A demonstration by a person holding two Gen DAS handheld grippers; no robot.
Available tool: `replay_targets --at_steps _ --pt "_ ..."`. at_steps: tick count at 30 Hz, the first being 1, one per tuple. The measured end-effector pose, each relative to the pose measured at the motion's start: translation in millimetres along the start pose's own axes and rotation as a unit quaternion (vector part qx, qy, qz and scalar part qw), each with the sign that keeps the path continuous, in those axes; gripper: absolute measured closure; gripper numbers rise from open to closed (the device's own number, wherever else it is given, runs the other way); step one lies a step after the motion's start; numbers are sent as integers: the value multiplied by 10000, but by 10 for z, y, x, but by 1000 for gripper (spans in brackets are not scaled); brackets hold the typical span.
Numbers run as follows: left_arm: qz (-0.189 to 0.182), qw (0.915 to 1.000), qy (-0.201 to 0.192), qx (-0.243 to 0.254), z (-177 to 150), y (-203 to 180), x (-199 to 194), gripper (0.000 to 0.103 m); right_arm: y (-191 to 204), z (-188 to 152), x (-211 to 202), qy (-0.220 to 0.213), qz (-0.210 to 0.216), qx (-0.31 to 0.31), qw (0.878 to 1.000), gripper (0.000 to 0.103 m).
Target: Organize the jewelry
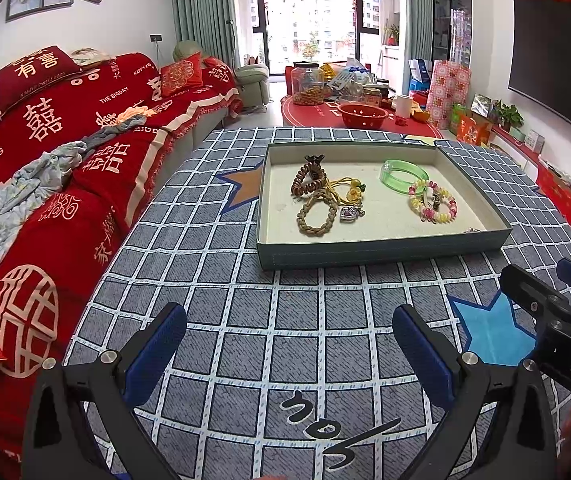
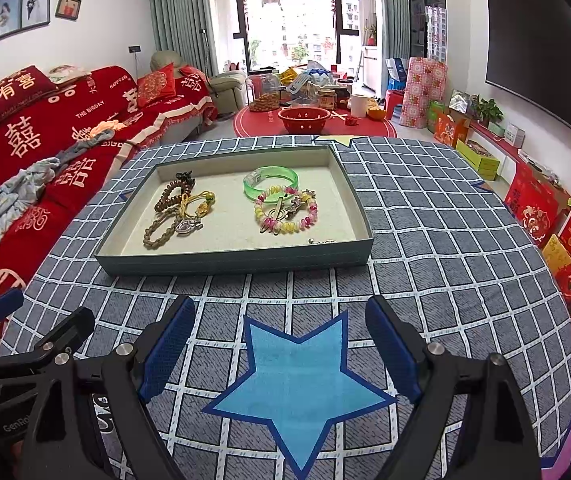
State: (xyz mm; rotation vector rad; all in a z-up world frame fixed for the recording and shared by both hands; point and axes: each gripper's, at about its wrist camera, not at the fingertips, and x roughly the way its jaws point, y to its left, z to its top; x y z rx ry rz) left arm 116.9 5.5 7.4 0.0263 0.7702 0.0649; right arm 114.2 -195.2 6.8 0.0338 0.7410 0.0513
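A shallow grey-green tray [image 1: 381, 249] [image 2: 233, 258] stands on the checked tablecloth ahead of both grippers. In it lie a green bangle [image 1: 404, 174] [image 2: 271, 181], a pink-and-yellow bead bracelet [image 1: 432, 201] [image 2: 286, 209], a brown coil bracelet [image 1: 310, 179] [image 2: 174, 193], a braided cord bracelet [image 1: 317, 216] [image 2: 161, 227], a yellow cord charm [image 1: 352, 193] [image 2: 201, 204] and a silver heart pendant [image 1: 349, 213] [image 2: 185, 227]. My left gripper [image 1: 290, 344] is open and empty, short of the tray. My right gripper [image 2: 281, 340] is open and empty above a blue star [image 2: 299, 380].
A red-covered sofa [image 1: 65, 152] runs along the table's left side. Beyond the table, a red mat holds a red basket [image 1: 362, 115] and jars. Boxes [image 2: 537, 204] line the right wall under a dark screen [image 2: 541, 52]. The right gripper shows in the left wrist view [image 1: 553, 312].
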Motion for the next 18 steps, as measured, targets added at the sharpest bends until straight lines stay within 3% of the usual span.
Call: replay_targets --at_steps 18 --pt "-113 9999 -19 -3 -10 16 -11 0 1 1 9 8 2 0 10000 14"
